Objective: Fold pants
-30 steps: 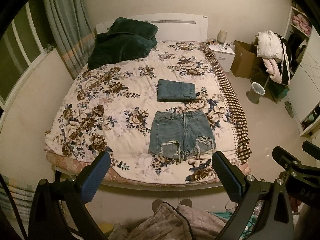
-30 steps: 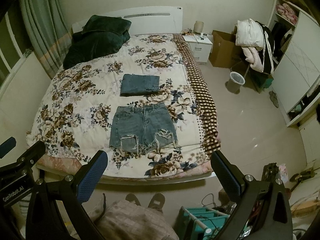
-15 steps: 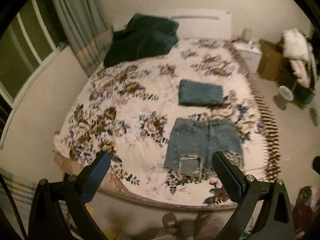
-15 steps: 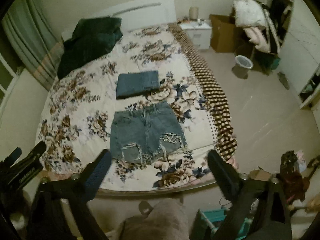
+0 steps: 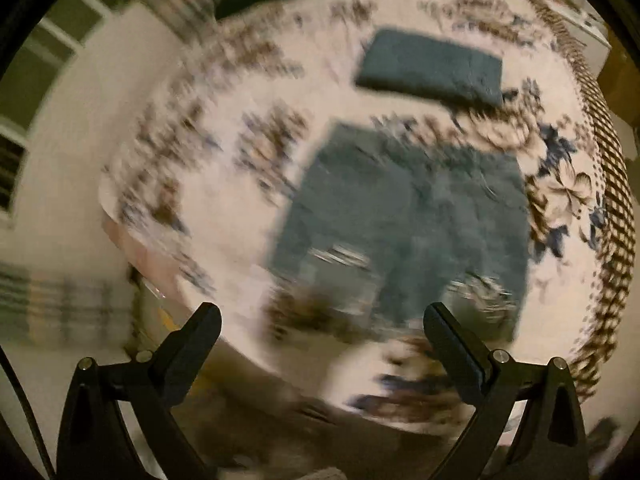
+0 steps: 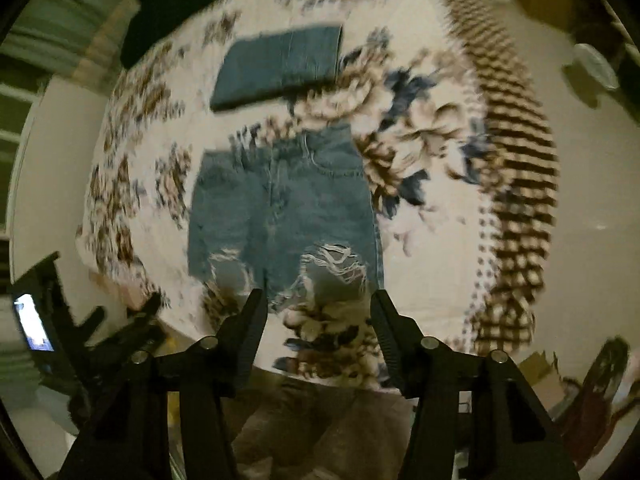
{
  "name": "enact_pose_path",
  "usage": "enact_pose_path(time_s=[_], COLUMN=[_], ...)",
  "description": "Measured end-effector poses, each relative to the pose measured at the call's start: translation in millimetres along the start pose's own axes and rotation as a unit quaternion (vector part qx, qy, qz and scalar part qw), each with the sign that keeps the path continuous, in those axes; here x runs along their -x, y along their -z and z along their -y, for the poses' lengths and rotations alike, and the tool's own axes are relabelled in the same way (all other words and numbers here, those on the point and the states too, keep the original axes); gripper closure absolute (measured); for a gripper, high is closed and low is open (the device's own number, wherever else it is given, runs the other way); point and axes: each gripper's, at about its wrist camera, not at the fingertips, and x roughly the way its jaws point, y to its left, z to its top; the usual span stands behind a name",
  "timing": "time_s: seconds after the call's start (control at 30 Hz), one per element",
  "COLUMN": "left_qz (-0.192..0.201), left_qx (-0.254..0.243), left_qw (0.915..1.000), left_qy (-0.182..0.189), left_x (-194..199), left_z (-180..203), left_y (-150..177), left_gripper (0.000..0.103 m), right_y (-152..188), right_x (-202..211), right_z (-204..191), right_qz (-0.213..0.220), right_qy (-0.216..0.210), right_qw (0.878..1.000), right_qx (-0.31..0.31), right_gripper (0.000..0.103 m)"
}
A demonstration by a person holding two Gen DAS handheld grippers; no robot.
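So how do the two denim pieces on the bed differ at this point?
The denim shorts lie spread flat and unfolded, while the folded denim piece is a compact rectangle. The shorts sit near the foot edge of the bed, by the open right gripper; the folded piece lies farther up the floral bedspread. The shorts show frayed, ripped hems; the folded piece shows none. Both are blue denim, apart, and untouched.

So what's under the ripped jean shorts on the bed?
The ripped shorts lie flat on the flowery bedspread. The bedspread shows all around them, but whatever is directly beneath the denim is covered.
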Motion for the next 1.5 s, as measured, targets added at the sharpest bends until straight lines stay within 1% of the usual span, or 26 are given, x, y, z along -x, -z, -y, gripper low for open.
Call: enact_pose_path(time_s=[0.03,0.07,0.17,0.23,0.33,0.4,0.47,0.53,0.57,0.6,0.63,0.7,0.77,0.8,0.83,0.87,0.9,0.93,0.97,1.0,1.07,1.23,1.3,1.33,1.4,1.5], left_qz=[-0.013,-0.024,-0.065,-0.075,-0.056,-0.028,-0.02,-0.017,-0.015,-0.009,-0.008,0.005,0.024,0.03,0.03,0.026,0.022,0.02,0.02,0.027,0.04,0.063,0.075,0.08,0.092,0.081], left_qx=[0.012,0.027,0.087,0.118,0.143,0.13,0.101,0.082,0.073,0.064,0.058,0.053,0.055,0.052,0.05,0.051,0.052,0.058,0.062,0.072,0.098,0.145,0.169,0.183,0.217,0.278], left_qw=[0.9998,0.9989,0.9911,0.985,0.9797,0.9822,0.9863,0.9887,0.9903,0.9913,0.9906,0.9885,0.9844,0.9837,0.9832,0.9816,0.9804,0.9782,0.975,0.9723,0.9656,0.9535,0.9451,0.9395,0.9326,0.9186], left_qy=[0.01,0.028,0.077,0.101,0.129,0.132,0.129,0.124,0.117,0.115,0.124,0.142,0.165,0.169,0.173,0.182,0.188,0.198,0.212,0.221,0.237,0.256,0.27,0.279,0.273,0.269], left_x=[-14,-29,-71,-86,-98,-105,-118,-131,-139,-148,-156,-165,-161,-157,-154,-152,-151,-146,-141,-133,-116,-89,-86,-88,-90,-109], left_z=[12,26,64,86,115,139,167,185,193,201,205,207,200,198,193,188,183,175,166,154,131,70,36,16,-28,-79], left_y=[3,8,33,49,69,79,86,88,87,85,83,76,71,70,69,67,66,63,61,59,54,45,36,32,23,14], left_gripper=[0.0,0.0,0.0,0.0,0.0,0.0,0.001,0.006,0.008,0.017,0.034,0.043,0.061,0.073,0.08,0.083,0.089,0.093,0.096,0.098,0.098,0.098,0.098,0.098,0.098,0.098], right_y=[-17,-28,-55,-65,-83,-95,-110,-121,-130,-137,-143,-158,-173,-178,-183,-187,-189,-190,-189,-188,-184,-177,-177,-179,-179,-179], right_x=[-25,-43,-102,-131,-169,-187,-204,-219,-229,-238,-245,-261,-279,-287,-297,-307,-312,-312,-310,-305,-288,-242,-226,-219,-214,-231], right_z=[16,24,53,64,77,78,78,78,79,77,75,73,72,72,73,74,74,74,71,65,49,16,-9,-29,-61,-135], right_qz=[-0.022,-0.034,-0.078,-0.1,-0.122,-0.128,-0.131,-0.136,-0.14,-0.142,-0.143,-0.133,-0.119,-0.116,-0.116,-0.115,-0.107,-0.095,-0.087,-0.072,-0.044,-0.012,-0.002,0.001,0.001,-0.014], right_qy=[-0.006,-0.007,-0.019,-0.025,-0.033,-0.038,-0.048,-0.052,-0.065,-0.078,-0.086,-0.098,-0.103,-0.099,-0.099,-0.097,-0.1,-0.104,-0.109,-0.105,-0.092,-0.089,-0.083,-0.084,-0.091,-0.08], right_qw=[1.0,0.999,0.997,0.994,0.991,0.989,0.987,0.986,0.985,0.984,0.984,0.985,0.987,0.988,0.988,0.989,0.989,0.99,0.99,0.991,0.995,0.996,0.997,0.996,0.996,0.996], right_qx=[0.009,0.014,0.019,0.026,0.045,0.061,0.078,0.075,0.075,0.073,0.068,0.059,0.039,0.03,0.019,0.008,-0.004,-0.016,-0.026,-0.027,-0.014,-0.012,-0.004,-0.004,0.002,0.022], right_gripper=[0.035,0.034,0.034,0.034,0.034,0.034,0.033,0.033,0.033,0.033,0.033,0.033,0.033,0.033,0.033,0.039,0.051,0.087,0.091,0.092,0.094,0.095,0.095,0.095,0.095,0.095])
